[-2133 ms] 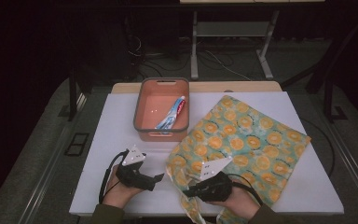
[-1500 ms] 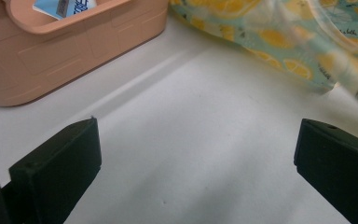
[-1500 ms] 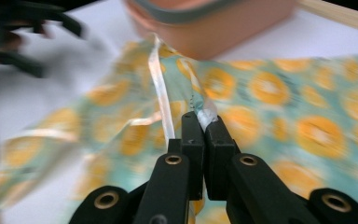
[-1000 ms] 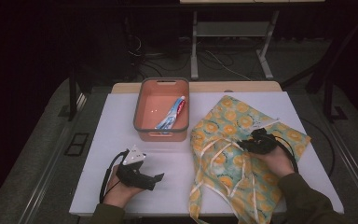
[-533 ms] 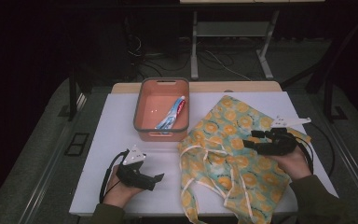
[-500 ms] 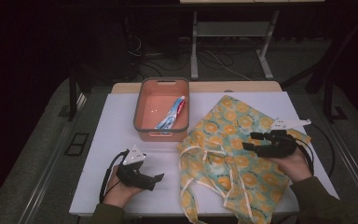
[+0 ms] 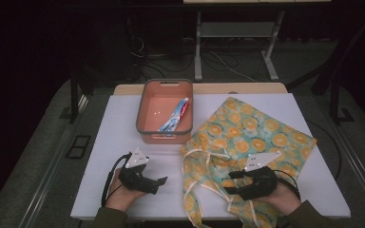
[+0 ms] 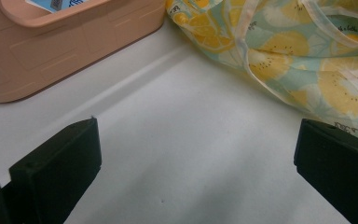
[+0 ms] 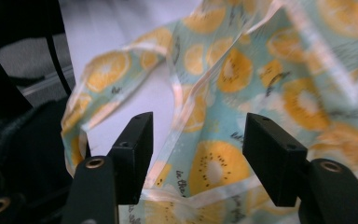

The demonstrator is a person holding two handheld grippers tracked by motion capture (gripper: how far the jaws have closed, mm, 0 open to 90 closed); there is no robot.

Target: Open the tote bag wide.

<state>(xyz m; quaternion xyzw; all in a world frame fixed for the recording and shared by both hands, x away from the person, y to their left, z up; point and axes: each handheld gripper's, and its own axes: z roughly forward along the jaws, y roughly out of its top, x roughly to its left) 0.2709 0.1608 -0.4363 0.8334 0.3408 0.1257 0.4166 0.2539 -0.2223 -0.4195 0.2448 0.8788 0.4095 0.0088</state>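
A yellow and teal cloth (image 7: 252,133) printed with orange slices lies rumpled on the right half of the white table (image 7: 119,137), its pale-edged straps looping toward the front. My right gripper (image 7: 232,183) sits over the cloth's near edge, pointing left. In the right gripper view its jaws (image 9: 199,123) stand apart above the cloth (image 9: 284,93); they have just been closing a little, with nothing pinched between them. My left gripper (image 7: 158,179) rests at the front left, open wide (image 8: 198,140) over bare table, with the cloth's edge (image 8: 298,60) just ahead.
A salmon tray (image 7: 142,107) stands at the back middle of the table with a toothpaste tube (image 7: 175,116) in it; its front wall (image 8: 51,56) is close ahead of my left gripper. Dark floor, cables and a desk frame (image 7: 198,47) lie beyond the table.
My right gripper let go of the cloth at the right side and came back left to its near edge. The cloth settled rumpled. The left gripper stayed put.
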